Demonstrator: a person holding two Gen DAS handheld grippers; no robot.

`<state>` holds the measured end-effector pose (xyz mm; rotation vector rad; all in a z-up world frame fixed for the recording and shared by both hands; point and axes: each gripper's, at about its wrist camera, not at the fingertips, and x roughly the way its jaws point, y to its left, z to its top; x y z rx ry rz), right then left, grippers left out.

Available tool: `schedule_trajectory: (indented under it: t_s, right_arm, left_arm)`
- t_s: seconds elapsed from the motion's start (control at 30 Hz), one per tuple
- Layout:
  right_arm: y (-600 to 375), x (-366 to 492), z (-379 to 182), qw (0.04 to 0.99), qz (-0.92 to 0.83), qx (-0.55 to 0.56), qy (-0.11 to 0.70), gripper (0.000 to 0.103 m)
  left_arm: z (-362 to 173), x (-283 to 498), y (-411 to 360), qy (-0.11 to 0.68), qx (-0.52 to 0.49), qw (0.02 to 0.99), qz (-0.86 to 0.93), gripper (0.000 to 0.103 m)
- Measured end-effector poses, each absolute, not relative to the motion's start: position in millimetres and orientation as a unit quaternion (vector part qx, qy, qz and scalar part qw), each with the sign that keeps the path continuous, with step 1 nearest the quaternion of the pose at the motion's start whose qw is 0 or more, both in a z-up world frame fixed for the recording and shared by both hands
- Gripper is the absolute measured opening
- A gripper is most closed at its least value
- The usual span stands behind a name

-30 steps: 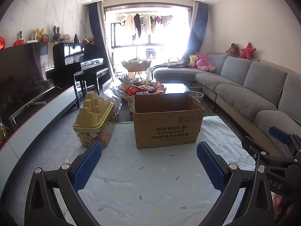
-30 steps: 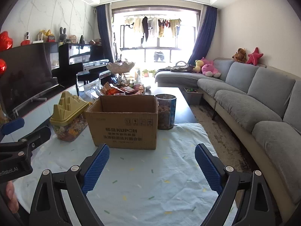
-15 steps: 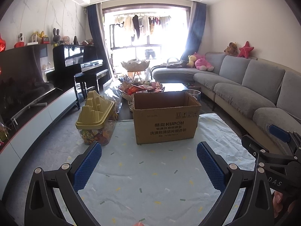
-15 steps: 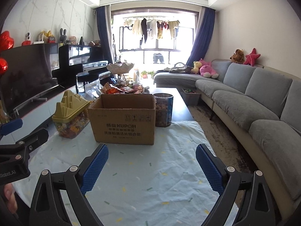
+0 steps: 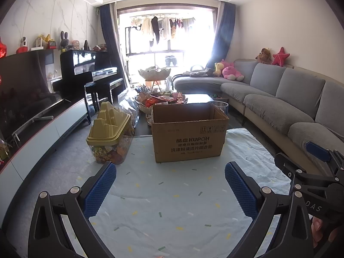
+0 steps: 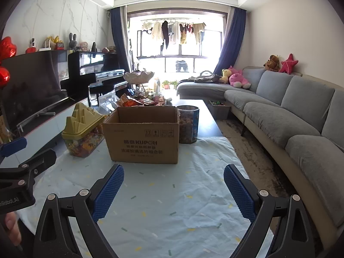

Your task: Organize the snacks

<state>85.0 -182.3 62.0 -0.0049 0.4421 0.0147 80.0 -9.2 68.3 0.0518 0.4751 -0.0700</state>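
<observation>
An open brown cardboard box [image 5: 189, 139] [image 6: 144, 142] stands on a table covered with a light blue cloth [image 5: 172, 193] [image 6: 172, 193]. A clear tub of snacks with a yellow castle-shaped lid [image 5: 109, 135] [image 6: 82, 133] stands to its left. A clear round jar of snacks [image 6: 188, 123] stands to its right. A basket heaped with snack packets [image 5: 161, 101] [image 6: 139, 101] sits behind the box. My left gripper [image 5: 169, 187] is open and empty, short of the box. My right gripper [image 6: 173, 187] is open and empty, also short of the box.
A grey sofa [image 6: 290, 111] runs along the right. A TV cabinet [image 5: 43, 124] and a black piano [image 5: 86, 73] stand on the left. A dark coffee table [image 6: 204, 116] extends behind the cloth. A small bin [image 6: 219, 107] sits by the sofa.
Both grippers have drawn back a little from the box and risen slightly, so the box looks smaller and farther away. Both stay open and empty.
</observation>
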Motion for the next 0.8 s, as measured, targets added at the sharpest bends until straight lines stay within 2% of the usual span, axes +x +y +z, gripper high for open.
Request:
schedule_trajectory:
  t_s: [0.8]
  right_arm:
    - [-181.4, 83.3, 58.6, 0.975, 0.01, -0.002, 0.221, 0.095]
  left_arm:
    - [69.6, 75.8, -6.4, 0.237, 0.026, 0.971, -0.031, 0.103]
